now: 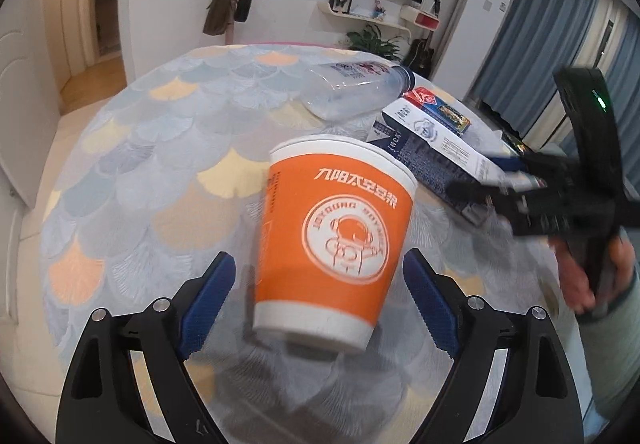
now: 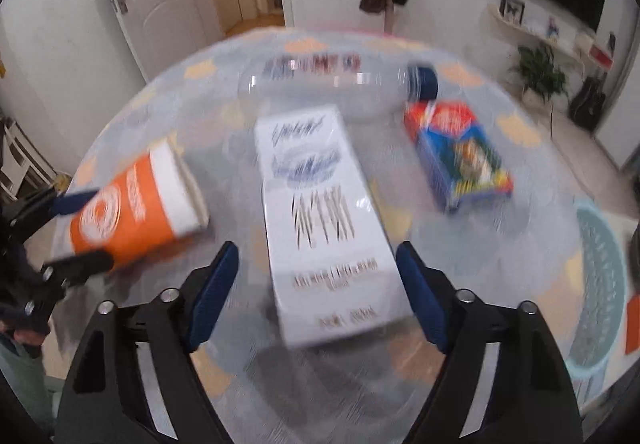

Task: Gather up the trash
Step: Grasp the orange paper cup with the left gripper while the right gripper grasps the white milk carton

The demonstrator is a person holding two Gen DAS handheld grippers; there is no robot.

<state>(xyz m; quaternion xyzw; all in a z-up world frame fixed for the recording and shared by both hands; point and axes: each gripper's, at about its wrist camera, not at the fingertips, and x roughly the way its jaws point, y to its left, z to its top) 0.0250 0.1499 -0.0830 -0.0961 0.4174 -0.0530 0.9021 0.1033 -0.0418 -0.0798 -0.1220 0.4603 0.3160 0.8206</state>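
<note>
Because the trash is spread over one round table (image 1: 132,148) with a scale-pattern cloth, I have a gripper lined up on a separate piece with each hand. I place everything by the orange paper cup (image 1: 332,240).

My left gripper (image 1: 318,286) has its jaws apart, one blue pad on either side of the cup's lower body with clear gaps, so nothing is clamped. The cup sits between the pads, tilted, mouth toward the far side of the table; from the right wrist view it looks to be lying over on its side. I cannot see into it, so I cannot say whether anything is inside.

To the cup's right, as my right camera sees it, lies the long white carton (image 2: 324,220), flat and closed. My right gripper (image 2: 316,290) straddles its near end with jaws apart, pads just beside the edges; motion blur stops me judging contact, but I read it as not gripped.

Beyond the cup lies a clear plastic bottle (image 1: 352,92) on its side, dark cap on, apparently empty. Farther right of the carton is a small colourful box (image 2: 460,156), shut.

Right of the table, on the floor, a pale green basket (image 2: 600,284) shows; I judge it the likely bin, its contents unclear.
</note>
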